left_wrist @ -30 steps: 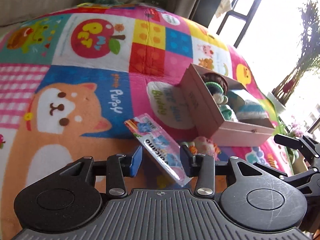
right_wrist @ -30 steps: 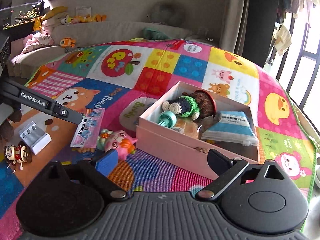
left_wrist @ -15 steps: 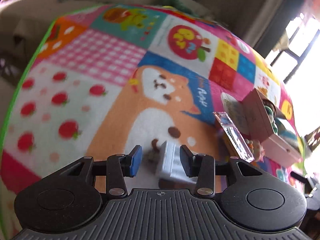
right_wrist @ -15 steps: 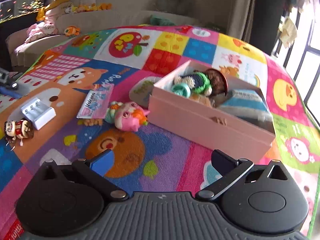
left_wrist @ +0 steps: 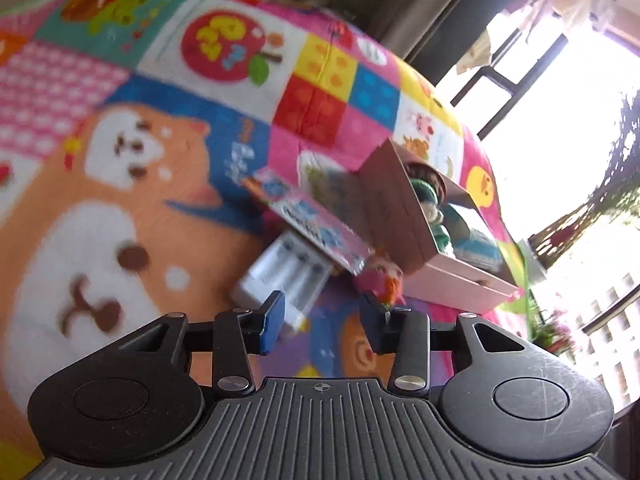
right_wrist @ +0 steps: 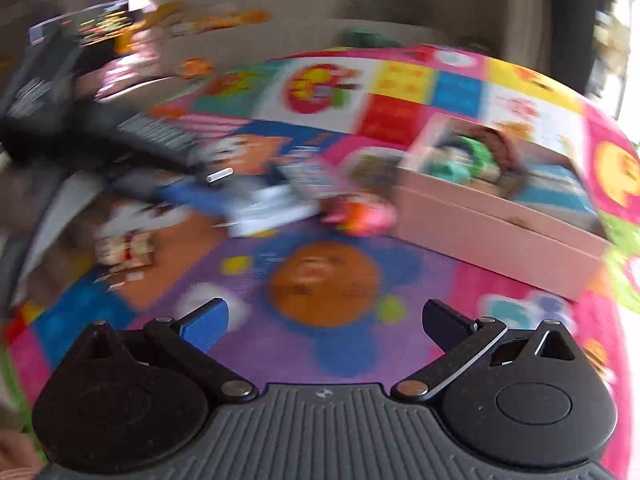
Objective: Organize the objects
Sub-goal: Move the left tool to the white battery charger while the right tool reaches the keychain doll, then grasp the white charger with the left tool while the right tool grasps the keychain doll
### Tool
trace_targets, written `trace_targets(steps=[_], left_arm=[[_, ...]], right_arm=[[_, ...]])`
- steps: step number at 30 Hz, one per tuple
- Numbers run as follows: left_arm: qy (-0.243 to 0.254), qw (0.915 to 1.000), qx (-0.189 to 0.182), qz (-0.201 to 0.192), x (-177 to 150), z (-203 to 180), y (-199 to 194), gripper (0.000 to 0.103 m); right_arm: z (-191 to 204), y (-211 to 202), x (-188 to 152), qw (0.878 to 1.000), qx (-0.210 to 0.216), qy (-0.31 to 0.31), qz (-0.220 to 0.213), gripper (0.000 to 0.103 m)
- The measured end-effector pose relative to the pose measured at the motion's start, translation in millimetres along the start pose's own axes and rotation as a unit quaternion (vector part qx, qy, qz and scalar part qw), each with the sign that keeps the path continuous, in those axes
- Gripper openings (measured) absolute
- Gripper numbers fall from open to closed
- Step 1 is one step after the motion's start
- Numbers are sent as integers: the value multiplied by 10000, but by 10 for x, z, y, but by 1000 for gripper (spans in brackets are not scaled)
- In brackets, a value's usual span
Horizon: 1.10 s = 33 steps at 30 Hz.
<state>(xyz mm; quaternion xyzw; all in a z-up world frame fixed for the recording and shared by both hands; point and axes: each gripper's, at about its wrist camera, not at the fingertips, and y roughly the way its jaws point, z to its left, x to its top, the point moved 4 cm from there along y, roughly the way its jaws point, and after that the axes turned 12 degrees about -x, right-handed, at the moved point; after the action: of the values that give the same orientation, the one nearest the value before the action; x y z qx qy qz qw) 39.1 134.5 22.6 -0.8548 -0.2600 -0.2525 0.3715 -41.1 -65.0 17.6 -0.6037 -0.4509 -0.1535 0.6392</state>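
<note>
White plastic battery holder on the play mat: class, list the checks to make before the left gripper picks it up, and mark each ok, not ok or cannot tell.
1. Left gripper jaws open: ok.
2. Nothing held in the jaws: ok.
3. White plastic battery holder centred between the jaws: not ok, it sits toward the left finger.
4. Flat printed card packet clear of the holder: cannot tell, blurred.
5. Open pink cardboard box has room: cannot tell.
6. Right gripper open, out of the way: ok.

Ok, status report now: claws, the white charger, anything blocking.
Left claw open, empty, just short of white charger. Right claw open, empty, over mat. Card pack overlaps charger's far edge; pink toy beside it.
</note>
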Motion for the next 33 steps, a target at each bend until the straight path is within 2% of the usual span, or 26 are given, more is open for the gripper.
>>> trace_targets(steps=[3,5,7,9,10,11,13,17,19,21,22,23,25,27,28,31,33], left_arm=[[475,9979,438,44,88,51,-181,45],[485,9971,594,-9,128,160,-329,45],[439,9959,781,-156,148,257,-473,45],[392,9940,981,-274,161,358,-592,45],[369,9933,1053,-304,160,398,-621,45],[354,9930,1084,-301,149,420,-631,45],[369,9934,1069,-197,113,435,-606,45],[504,9951,843,73,18,342,-406,45],[585,9957,692,172,-29,257,-284,45],[831,9948,524,280,-82,131,-159,45],[1063,9926,470,346,-116,44,-88,45],[1355,9889,447,417,-155,-49,-13,45],[1932,9786,465,533,-226,-209,138,45],[2337,9687,588,598,-265,-307,268,46],[2481,9645,679,605,-264,-333,323,47],[2657,9579,917,587,-205,-335,447,47],[2661,9564,1029,628,-150,-287,510,47]], right_arm=[[534,1,68,9950,652,-736,-183,103],[875,70,110,9887,969,-1108,-294,103],[1149,177,161,9837,1097,-1373,-385,99],[1359,314,226,9819,1144,-1463,-361,94],[1420,387,257,9825,1152,-1432,-295,86],[1458,456,286,9835,1150,-1384,-199,70],[1450,524,336,9849,1237,-1210,-11,65],[1057,425,348,9942,671,-837,-33,64],[705,358,301,9980,361,-526,39,64],[300,274,204,9996,-135,-243,89,64],[118,232,148,9990,-406,-140,102,64],[-69,191,83,9977,-667,-6,141,59],[-367,136,-37,9947,-949,299,273,53],[-635,123,-128,9899,-1245,578,340,53],[-716,122,-182,9877,-1358,682,359,54],[-933,165,-310,9814,-1561,1056,365,83],[-1039,206,-381,9780,-1585,1311,338,87]])
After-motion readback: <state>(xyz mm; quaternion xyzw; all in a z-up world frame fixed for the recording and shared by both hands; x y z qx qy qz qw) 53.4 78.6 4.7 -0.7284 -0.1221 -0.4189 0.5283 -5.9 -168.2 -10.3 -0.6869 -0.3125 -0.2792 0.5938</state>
